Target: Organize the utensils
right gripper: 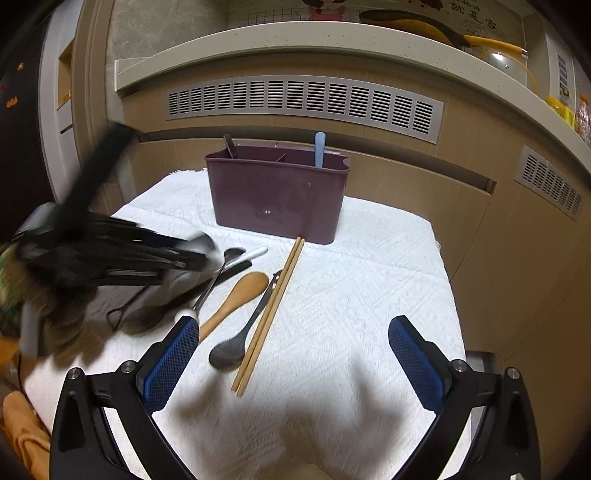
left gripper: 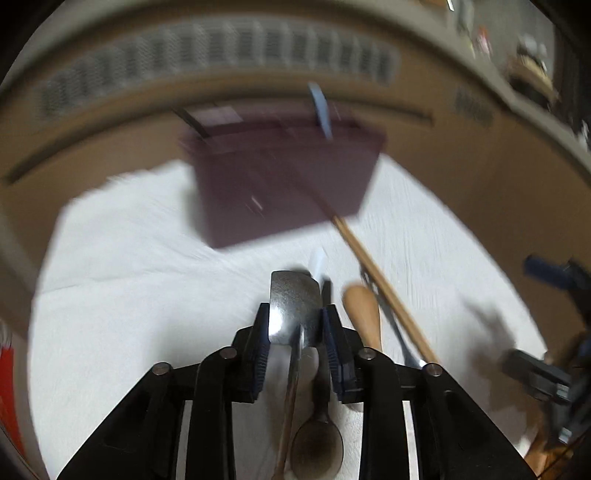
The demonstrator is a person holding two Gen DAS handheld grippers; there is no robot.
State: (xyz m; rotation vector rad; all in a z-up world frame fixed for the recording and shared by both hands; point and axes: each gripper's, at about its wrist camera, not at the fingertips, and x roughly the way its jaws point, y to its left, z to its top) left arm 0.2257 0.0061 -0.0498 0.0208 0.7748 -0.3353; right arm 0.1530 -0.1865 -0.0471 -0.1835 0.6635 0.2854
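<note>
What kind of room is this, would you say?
Most likely a home kitchen. A countertop runs above cabinet fronts with vent grilles, a frying pan sits on the counter, and spoons and chopsticks lie on a white cloth before a purple utensil caddy.

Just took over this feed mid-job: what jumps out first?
The left gripper, shut on a metal spatula blade above the white cloth. Behind stands the maroon utensil caddy, a light blue handle poking out. Wooden chopsticks and a wooden spoon lie before the open right gripper.
</note>
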